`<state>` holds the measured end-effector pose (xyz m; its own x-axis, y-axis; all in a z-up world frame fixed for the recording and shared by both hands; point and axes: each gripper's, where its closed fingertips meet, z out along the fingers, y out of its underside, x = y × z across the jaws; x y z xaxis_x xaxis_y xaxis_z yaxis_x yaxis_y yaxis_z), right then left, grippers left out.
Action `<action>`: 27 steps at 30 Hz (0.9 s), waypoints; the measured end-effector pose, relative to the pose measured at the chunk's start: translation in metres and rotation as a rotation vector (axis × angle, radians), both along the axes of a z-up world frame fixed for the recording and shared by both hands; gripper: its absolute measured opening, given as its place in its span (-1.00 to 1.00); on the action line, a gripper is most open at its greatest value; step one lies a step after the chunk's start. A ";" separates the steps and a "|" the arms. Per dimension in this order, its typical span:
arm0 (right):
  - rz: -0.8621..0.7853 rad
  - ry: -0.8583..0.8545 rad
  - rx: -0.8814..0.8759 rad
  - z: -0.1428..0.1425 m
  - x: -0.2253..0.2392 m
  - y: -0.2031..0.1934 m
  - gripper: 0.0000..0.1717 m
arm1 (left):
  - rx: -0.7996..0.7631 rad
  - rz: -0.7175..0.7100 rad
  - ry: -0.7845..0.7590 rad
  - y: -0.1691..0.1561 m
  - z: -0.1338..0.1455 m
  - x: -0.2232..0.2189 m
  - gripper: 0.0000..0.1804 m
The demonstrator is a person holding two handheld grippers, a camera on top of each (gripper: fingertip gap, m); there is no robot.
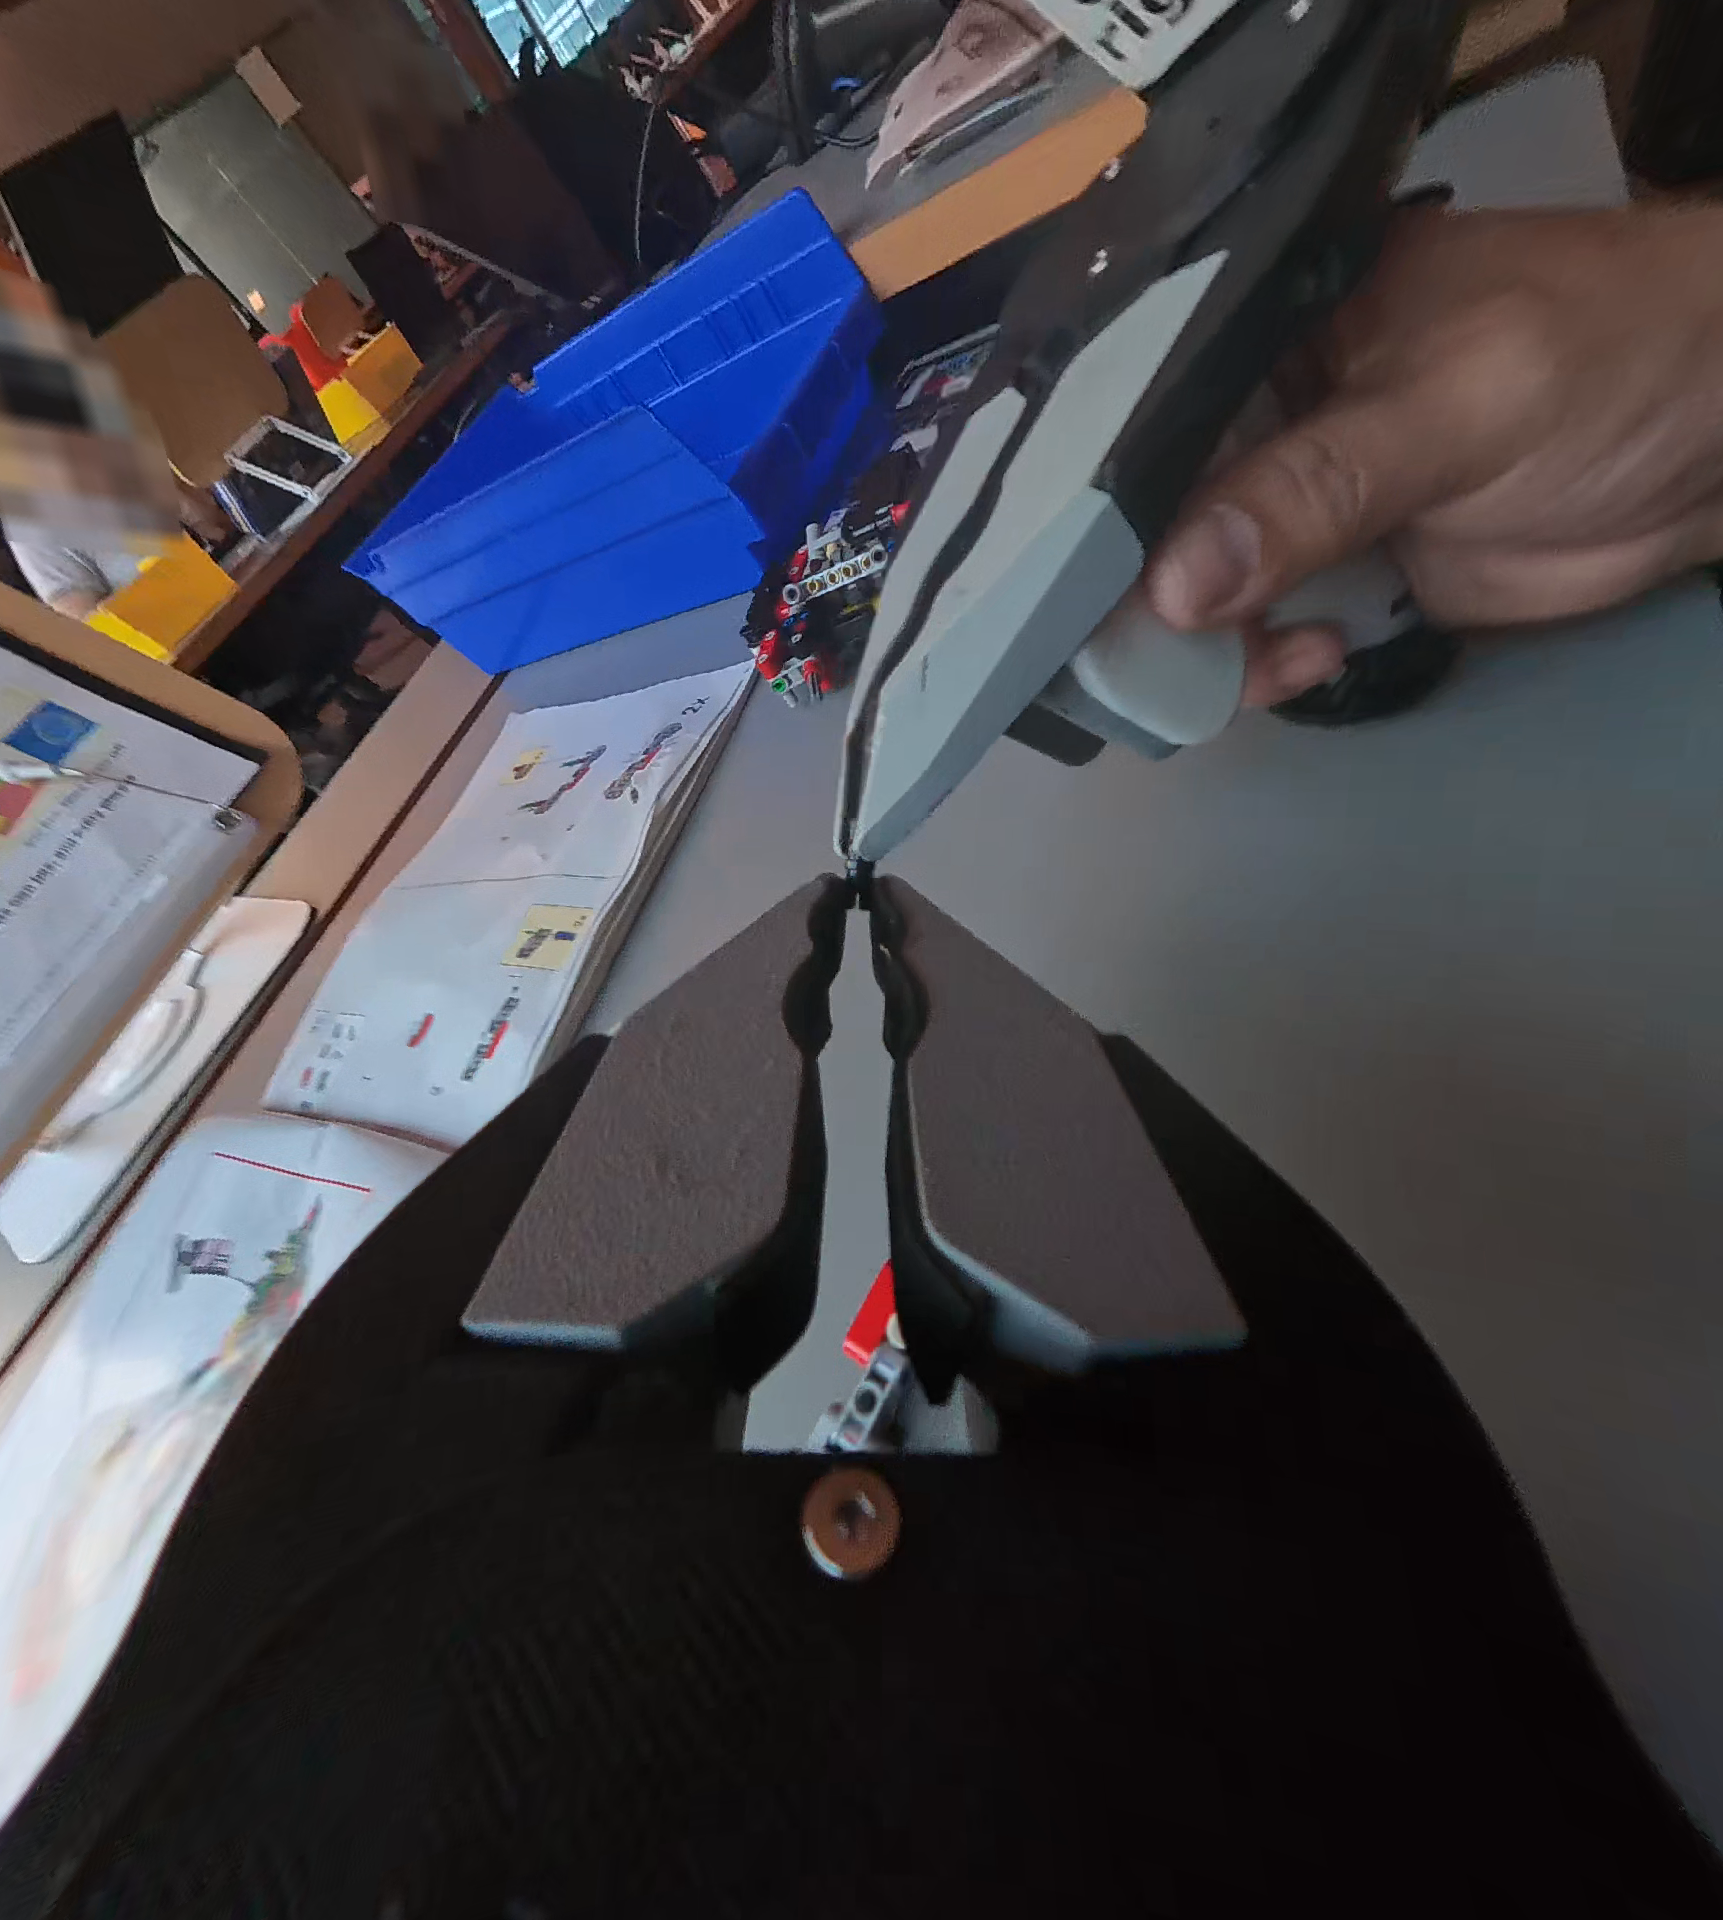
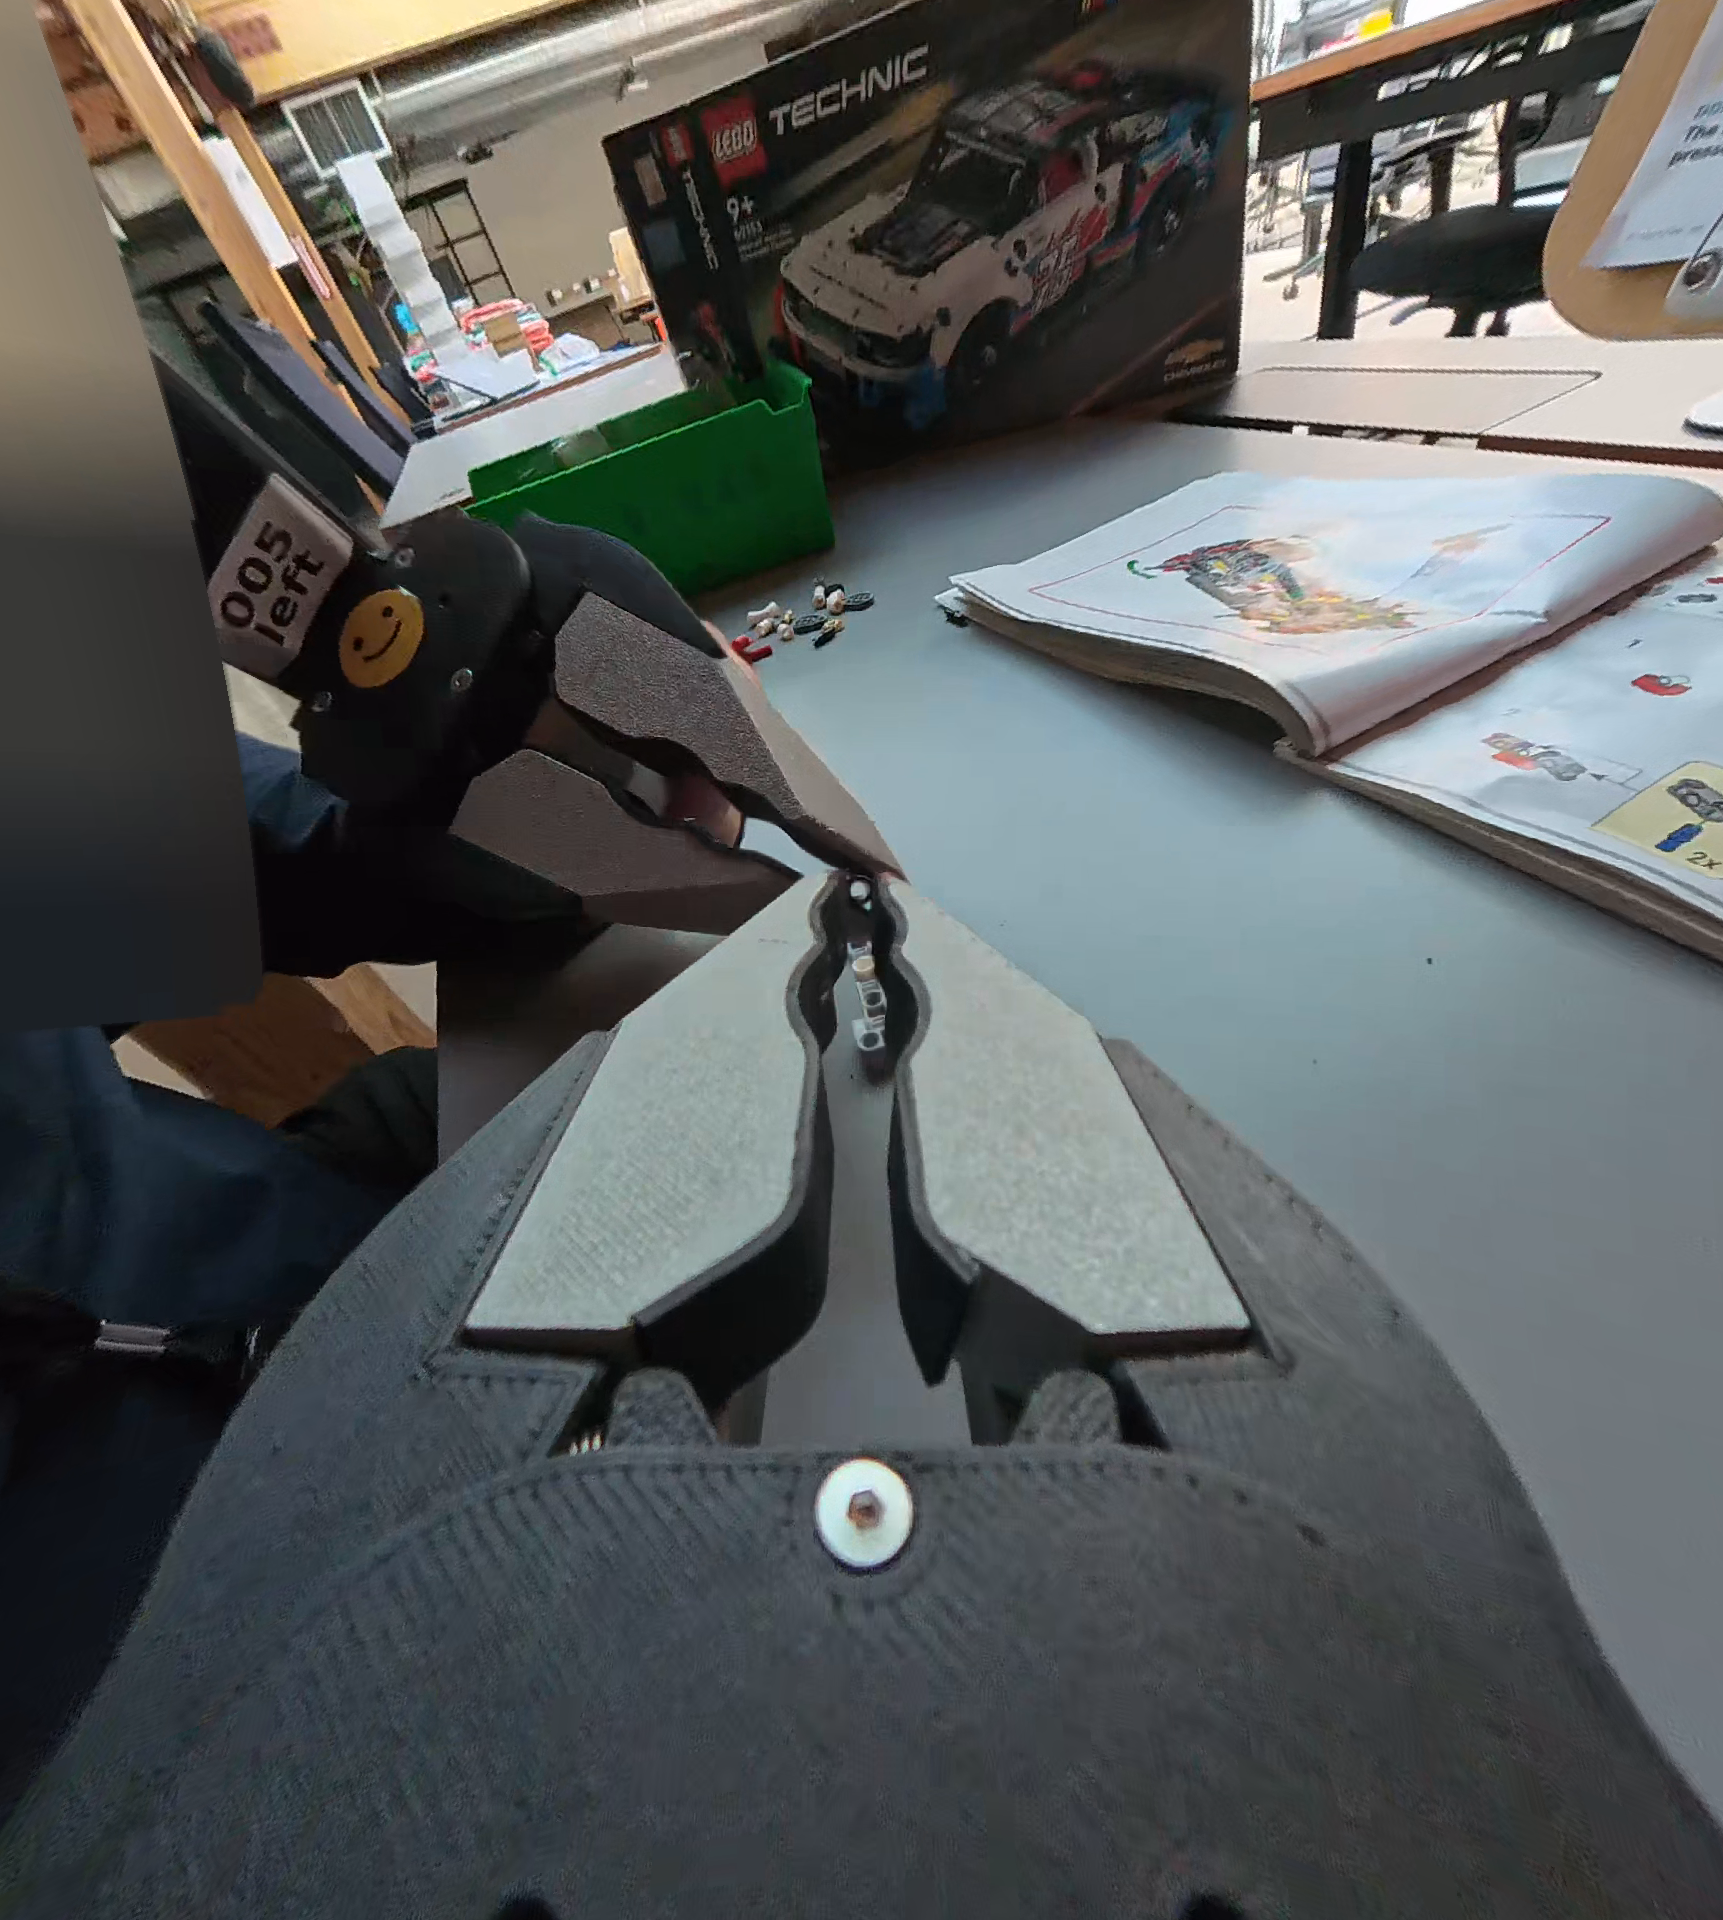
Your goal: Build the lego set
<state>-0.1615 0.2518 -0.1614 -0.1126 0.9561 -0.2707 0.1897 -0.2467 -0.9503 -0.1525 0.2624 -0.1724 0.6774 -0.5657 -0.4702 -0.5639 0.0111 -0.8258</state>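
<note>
In the left wrist view my left gripper (image 1: 857, 896), with brown fingers, is shut at the tips on a small black pin (image 1: 857, 875). My right gripper (image 1: 851, 844), with grey fingers and held by a hand (image 1: 1511, 436), comes in from the upper right and pinches the same pin tip to tip. In the right wrist view my right gripper (image 2: 859, 896) is shut on the pin (image 2: 858, 889), and the left gripper (image 2: 872, 864) meets it from the left. Both hover above the grey table (image 2: 1252, 1039). A grey beam with holes (image 2: 869, 1003) lies on the table below, with a red part beside it (image 1: 869, 1314).
An open instruction booklet (image 2: 1356, 623) lies to the right, also in the left wrist view (image 1: 524, 883). Blue bins (image 1: 649, 457) and a pile of small parts (image 1: 826, 592) stand beyond. A green bin (image 2: 670, 478), a set box (image 2: 940, 208) and loose small parts (image 2: 805, 613) are farther back. Left and right tips are no more than a few centimetres apart.
</note>
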 end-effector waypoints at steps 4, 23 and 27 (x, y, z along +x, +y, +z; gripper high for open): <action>-0.003 0.028 0.007 0.002 0.001 0.004 -1.00 | -0.080 -0.022 -0.170 0.002 0.002 0.004 -0.98; 0.074 -0.068 0.133 0.002 0.011 0.001 -0.99 | -0.077 -0.097 -0.204 -0.002 -0.001 0.008 -0.98; 0.098 -0.097 0.161 0.000 0.010 -0.002 -0.98 | -0.062 -0.104 -0.169 -0.004 -0.002 0.011 -0.98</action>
